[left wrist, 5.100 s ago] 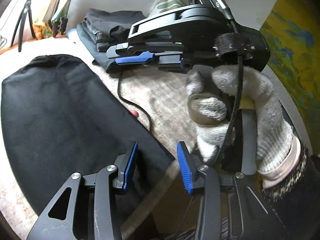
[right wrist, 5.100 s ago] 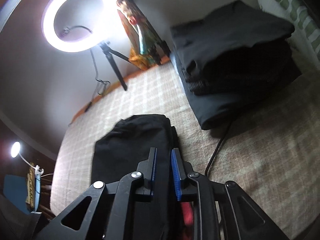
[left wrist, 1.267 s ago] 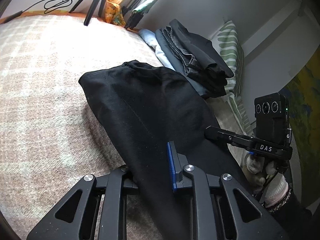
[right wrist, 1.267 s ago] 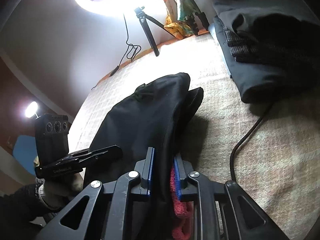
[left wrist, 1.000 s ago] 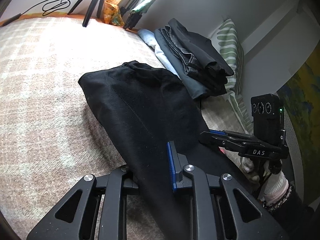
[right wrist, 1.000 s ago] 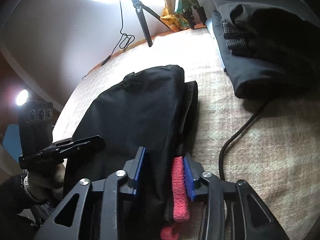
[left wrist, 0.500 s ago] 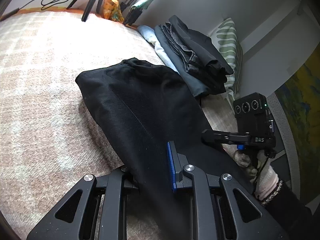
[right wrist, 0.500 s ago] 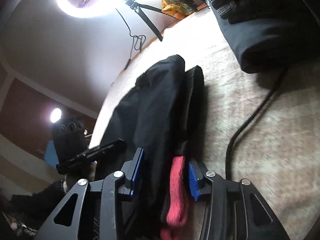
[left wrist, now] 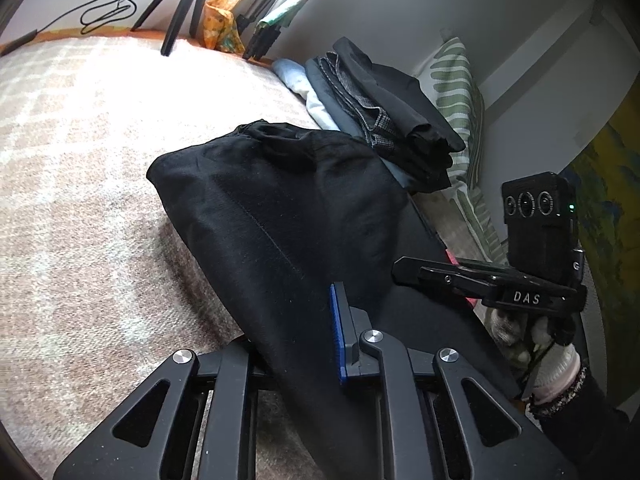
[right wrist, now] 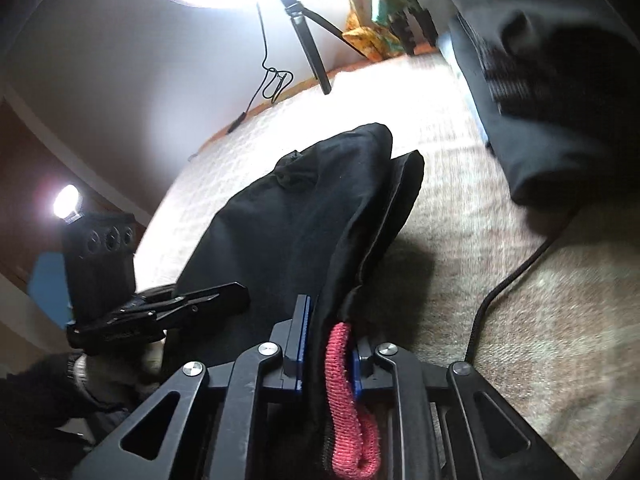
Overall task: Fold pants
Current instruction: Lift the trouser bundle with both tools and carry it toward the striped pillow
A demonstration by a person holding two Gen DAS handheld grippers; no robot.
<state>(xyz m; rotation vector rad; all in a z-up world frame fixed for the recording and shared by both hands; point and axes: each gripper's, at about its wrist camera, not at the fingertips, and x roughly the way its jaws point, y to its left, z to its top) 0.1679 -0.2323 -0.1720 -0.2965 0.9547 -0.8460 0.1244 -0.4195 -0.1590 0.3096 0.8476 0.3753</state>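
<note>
Only the right wrist view shows the red knitted loop [right wrist: 352, 396] pinched with the black pants [right wrist: 296, 232] in the right gripper [right wrist: 326, 344], whose jaws are closing on the cloth. The left gripper [left wrist: 296, 344] is clamped on matte pants [left wrist: 288, 216] fabric, jaws closing. The pants lie on the checked woven blanket [left wrist: 80, 184], long axis toward 11 o'clock.

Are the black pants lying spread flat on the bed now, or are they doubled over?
Doubled over: the black pants show two stacked layers at the far end.
</note>
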